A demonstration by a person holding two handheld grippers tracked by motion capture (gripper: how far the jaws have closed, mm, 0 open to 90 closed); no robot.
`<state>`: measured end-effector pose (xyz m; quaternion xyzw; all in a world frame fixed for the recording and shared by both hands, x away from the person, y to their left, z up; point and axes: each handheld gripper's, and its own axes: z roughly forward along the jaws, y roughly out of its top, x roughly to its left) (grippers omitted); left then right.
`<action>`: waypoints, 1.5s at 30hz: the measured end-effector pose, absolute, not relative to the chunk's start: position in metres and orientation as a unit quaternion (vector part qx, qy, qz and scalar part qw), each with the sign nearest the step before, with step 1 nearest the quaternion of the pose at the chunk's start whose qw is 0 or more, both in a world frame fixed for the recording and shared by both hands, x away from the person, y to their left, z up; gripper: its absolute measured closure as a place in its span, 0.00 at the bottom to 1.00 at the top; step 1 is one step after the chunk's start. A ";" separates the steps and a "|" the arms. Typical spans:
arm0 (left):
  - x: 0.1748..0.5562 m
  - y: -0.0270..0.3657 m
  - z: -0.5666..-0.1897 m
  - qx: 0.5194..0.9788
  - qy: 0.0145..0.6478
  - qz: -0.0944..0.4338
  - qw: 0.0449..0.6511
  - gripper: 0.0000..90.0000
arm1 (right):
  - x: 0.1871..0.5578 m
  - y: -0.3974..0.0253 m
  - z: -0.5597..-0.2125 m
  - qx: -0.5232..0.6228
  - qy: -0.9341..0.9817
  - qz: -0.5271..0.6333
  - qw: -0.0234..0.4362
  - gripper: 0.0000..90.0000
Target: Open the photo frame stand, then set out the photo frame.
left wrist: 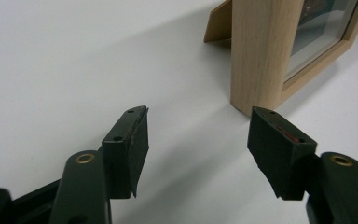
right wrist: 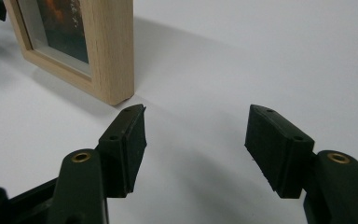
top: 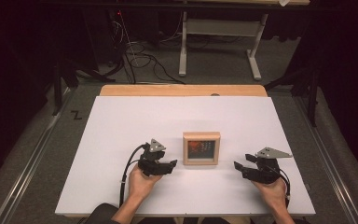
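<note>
Now both grippers, left gripper (top: 164,167) and right gripper (top: 246,169), rest spread wide and empty, flanking the wooden picture frame (top: 201,148) standing mid-board (top: 121,121). Looks like the approach; next, each must close in on a side.

A small square picture frame (top: 201,148) of pale wood is standing upright in front of me on the white counter (top: 121,121), leaning back slightly on its rear prop. It is holding a dark picture with orange patches behind glass.
</note>
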<state>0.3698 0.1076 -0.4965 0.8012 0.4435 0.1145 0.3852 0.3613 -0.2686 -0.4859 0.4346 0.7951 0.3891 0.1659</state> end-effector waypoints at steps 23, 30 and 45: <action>0.373 0.111 -0.497 0.793 0.458 0.117 0.384 0.42 | 0.367 -0.274 -0.491 0.457 0.789 0.375 0.167 0.40; 0.374 0.110 -0.500 0.796 0.459 0.111 0.379 0.42 | 0.367 -0.276 -0.492 0.462 0.786 0.375 0.168 0.39; 0.373 0.116 -0.497 0.788 0.467 0.115 0.386 0.42 | 0.367 -0.278 -0.489 0.466 0.778 0.385 0.171 0.39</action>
